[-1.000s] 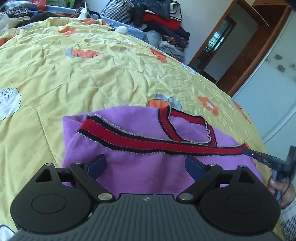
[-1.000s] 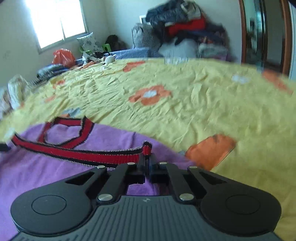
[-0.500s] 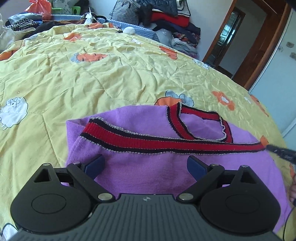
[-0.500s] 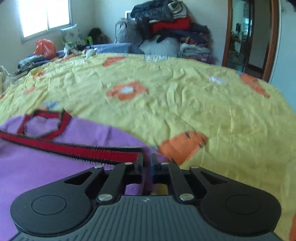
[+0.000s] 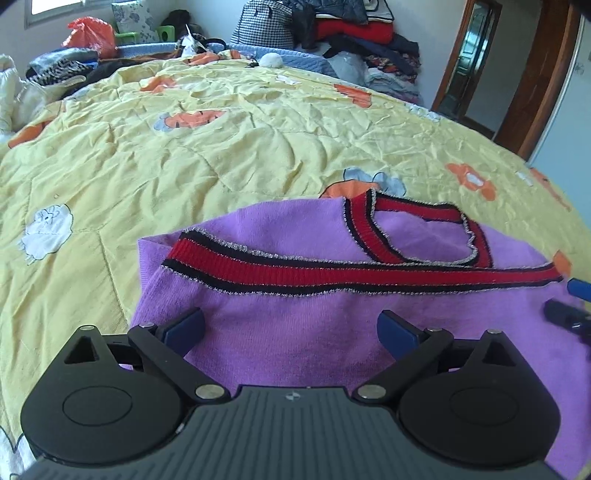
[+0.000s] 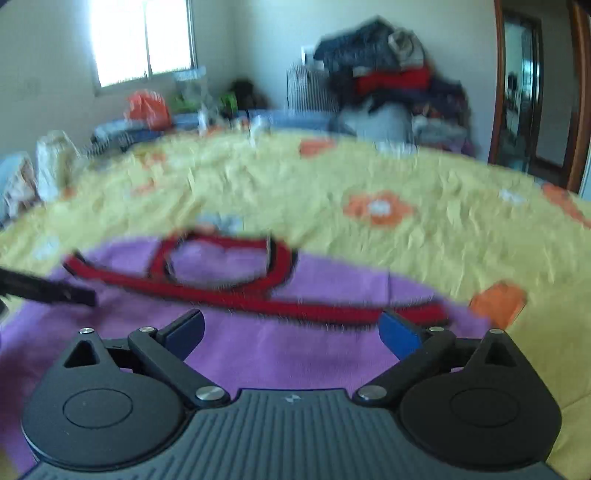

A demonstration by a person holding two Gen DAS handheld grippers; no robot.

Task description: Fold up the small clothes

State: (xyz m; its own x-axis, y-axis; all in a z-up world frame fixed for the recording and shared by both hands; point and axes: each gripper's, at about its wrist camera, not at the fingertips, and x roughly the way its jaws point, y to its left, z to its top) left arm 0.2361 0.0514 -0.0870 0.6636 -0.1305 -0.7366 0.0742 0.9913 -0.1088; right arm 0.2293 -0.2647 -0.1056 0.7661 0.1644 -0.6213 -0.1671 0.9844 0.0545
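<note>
A small purple knit top point(image 5: 295, 332) with a red and black striped trim band point(image 5: 332, 275) lies folded on the yellow bedspread point(image 5: 184, 155). My left gripper point(image 5: 291, 328) is open and empty, just above the purple cloth near its left side. The right gripper's tips show at the far right of this view point(image 5: 569, 306). In the blurred right wrist view the same top point(image 6: 295, 343) lies below my right gripper point(image 6: 291, 328), which is open and empty near the trim's right end point(image 6: 424, 314). The left gripper's finger point(image 6: 48, 290) shows at the left there.
The bedspread carries orange flower and white sheep prints. Piled clothes and bags point(image 5: 354, 33) stand at the far end of the bed, more clutter point(image 5: 55, 70) at the far left. A wooden door frame point(image 5: 532, 81) stands at the right. A window point(image 6: 144, 37) lights the far wall.
My right gripper was shut on the end of the red trim; it has let go, opened and drawn back. The trim now lies flat across the top. My left gripper stays open.
</note>
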